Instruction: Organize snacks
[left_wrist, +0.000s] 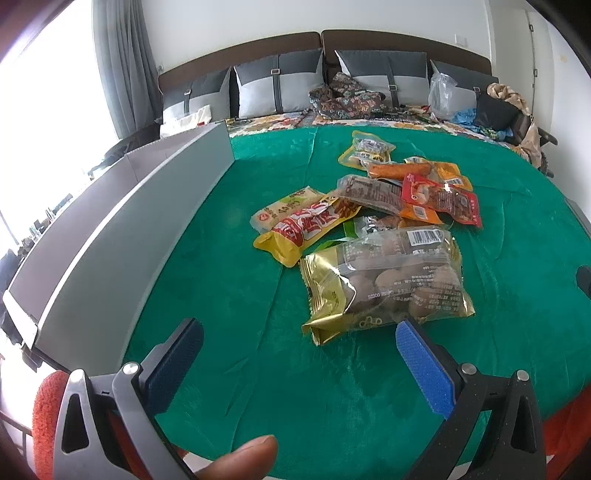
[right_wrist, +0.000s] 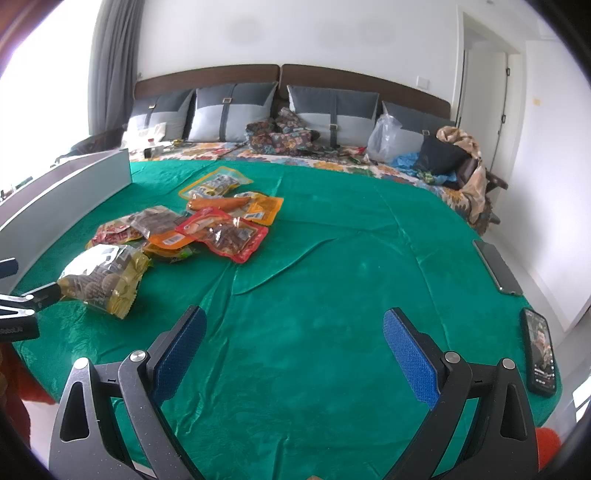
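Both tongs hang wide and empty over the green surface (right_wrist: 332, 258): left tongs (left_wrist: 299, 354) just short of the gold bag (left_wrist: 384, 280), right tongs (right_wrist: 295, 343) well apart from the snacks. That bag lies nearest, at the front of a loose pile (left_wrist: 388, 192), beside a white box (left_wrist: 122, 229). Its crinkly film looks slippery, so a shallow pinch at the corner could slide off. Dragging it might also pull along the overlapping yellow packet (left_wrist: 295, 229). Two phones (right_wrist: 541, 350) near the right edge risk a knock.

No legible text on snack packets (left_wrist: 369, 206)

Hand-held gripper (left_wrist: 299, 343): black-grey arms, blue textured pads (left_wrist: 424, 369), silver screws.
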